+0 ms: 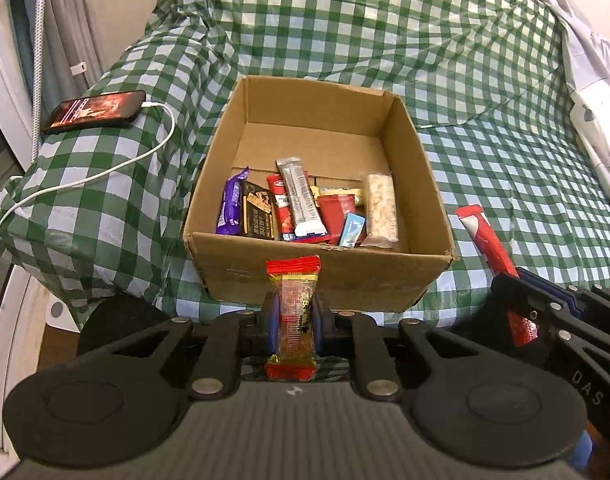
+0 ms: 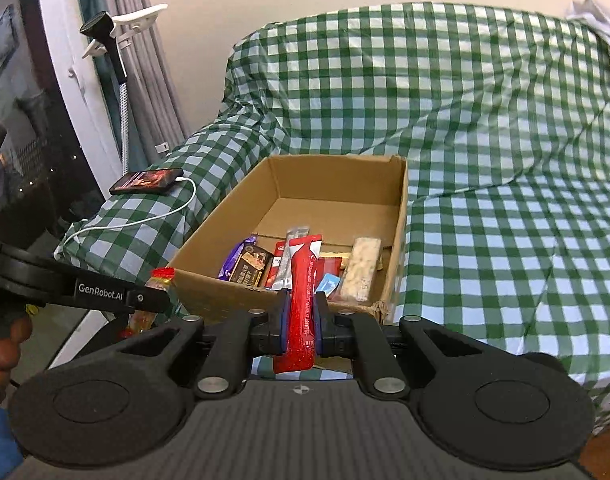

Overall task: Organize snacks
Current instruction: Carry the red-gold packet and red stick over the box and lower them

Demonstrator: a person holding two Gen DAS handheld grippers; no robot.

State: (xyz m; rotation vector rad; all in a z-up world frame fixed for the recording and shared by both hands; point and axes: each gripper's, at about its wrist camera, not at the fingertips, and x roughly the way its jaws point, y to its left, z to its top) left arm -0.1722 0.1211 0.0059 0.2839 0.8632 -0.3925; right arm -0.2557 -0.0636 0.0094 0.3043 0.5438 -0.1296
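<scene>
Box (image 1: pixel 321 276): near wall hides lower snack ends.
Left hand-held gripper (image 1: pixel 293 320): pinching nut bar (image 1: pixel 295 312).
Right hand-held gripper (image 2: pixel 301 320): pinching red packet (image 2: pixel 303 300), label unreadable.

Cardboard box (image 1: pixel 325 276) w/ snack bars (image 1: pixel 301 208); two bars held outside.

Red bar (image 2: pixel 301 304) hides snacks behind it in box (image 2: pixel 209 284); wrapper text too small to read; phone (image 1: pixel 95 111) screen blurry.
</scene>
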